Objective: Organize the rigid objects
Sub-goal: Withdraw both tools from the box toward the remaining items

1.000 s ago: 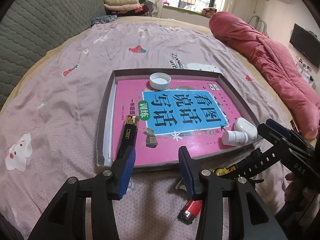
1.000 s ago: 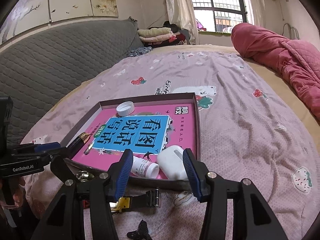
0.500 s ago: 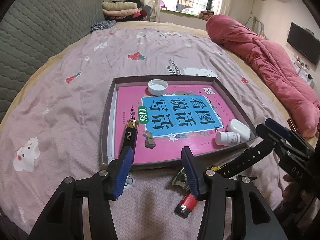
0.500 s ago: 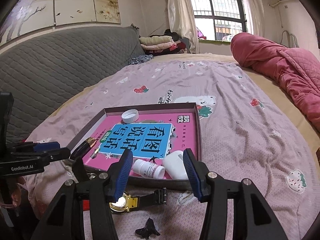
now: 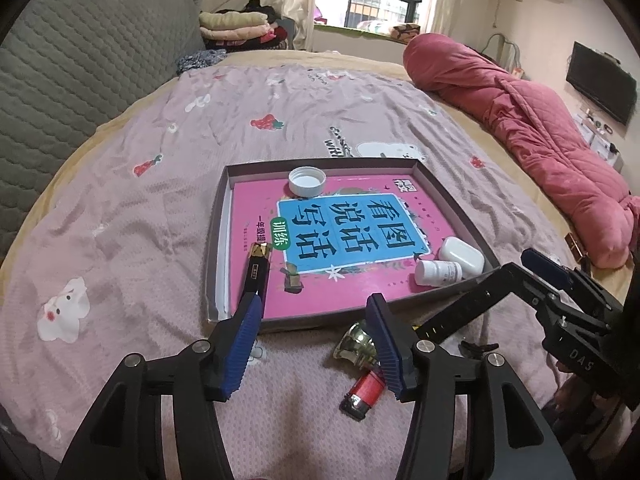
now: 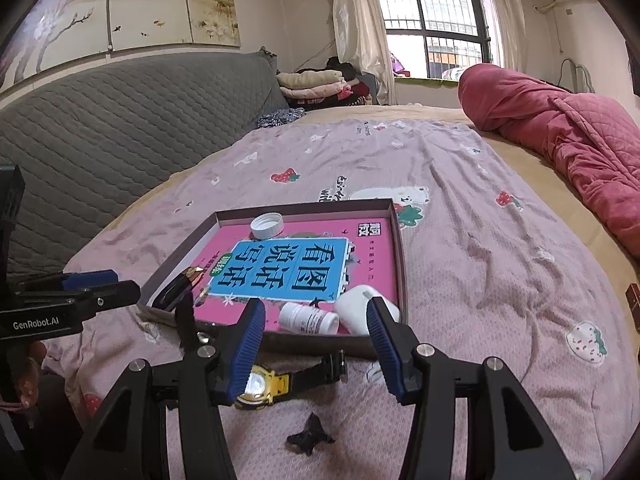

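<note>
Both grippers hang spread and empty, the left gripper [image 5: 316,320] having just widened its jaws. Remaining strays lie outside the tray [image 5: 218,240]: a lighter [image 5: 362,396] and brass bell [image 5: 356,344] at its six o'clock, a watch [image 6: 276,382] under the right gripper [image 6: 316,320]. Best approach: descend squarely, clearing the tray's near wall.

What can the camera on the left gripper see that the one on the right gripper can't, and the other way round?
Only the left view shows the red lighter and the small brass bell on the bedspread. Only the right view shows the yellow-faced watch clearly, and the small black piece near it. Both show the tray holding the pink book, white cap, pill bottle, white case and black-and-gold tube.
</note>
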A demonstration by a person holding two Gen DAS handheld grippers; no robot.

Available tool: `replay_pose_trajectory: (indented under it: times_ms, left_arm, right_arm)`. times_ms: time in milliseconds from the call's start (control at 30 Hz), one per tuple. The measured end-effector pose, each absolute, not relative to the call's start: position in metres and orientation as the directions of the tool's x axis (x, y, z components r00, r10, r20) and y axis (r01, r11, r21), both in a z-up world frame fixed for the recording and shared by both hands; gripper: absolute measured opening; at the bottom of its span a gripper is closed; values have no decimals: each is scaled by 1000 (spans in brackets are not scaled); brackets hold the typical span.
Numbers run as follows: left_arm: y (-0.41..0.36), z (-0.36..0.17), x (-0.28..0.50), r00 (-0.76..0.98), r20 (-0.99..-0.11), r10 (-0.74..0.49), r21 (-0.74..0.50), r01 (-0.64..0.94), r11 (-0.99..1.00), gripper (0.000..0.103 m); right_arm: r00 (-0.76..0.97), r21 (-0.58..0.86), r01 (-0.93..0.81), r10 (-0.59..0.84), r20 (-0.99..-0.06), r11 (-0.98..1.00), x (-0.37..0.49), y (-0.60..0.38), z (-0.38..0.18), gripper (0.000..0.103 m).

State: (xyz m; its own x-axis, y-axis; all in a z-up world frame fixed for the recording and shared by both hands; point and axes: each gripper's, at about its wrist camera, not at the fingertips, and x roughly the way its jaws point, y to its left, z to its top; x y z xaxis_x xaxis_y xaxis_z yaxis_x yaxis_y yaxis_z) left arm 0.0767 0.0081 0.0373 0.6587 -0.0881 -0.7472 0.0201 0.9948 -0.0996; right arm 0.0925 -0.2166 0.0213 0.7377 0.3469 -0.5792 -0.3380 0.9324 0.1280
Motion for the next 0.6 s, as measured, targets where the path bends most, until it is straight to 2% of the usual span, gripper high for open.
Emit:
replay_pose_trajectory:
  times_ms: [600]
  left_arm:
    - [14,52,48,660,-746,-91,-97,28,995,57]
  right_arm:
    - [728,98,-374,357,-586,922,47,-203,28,53]
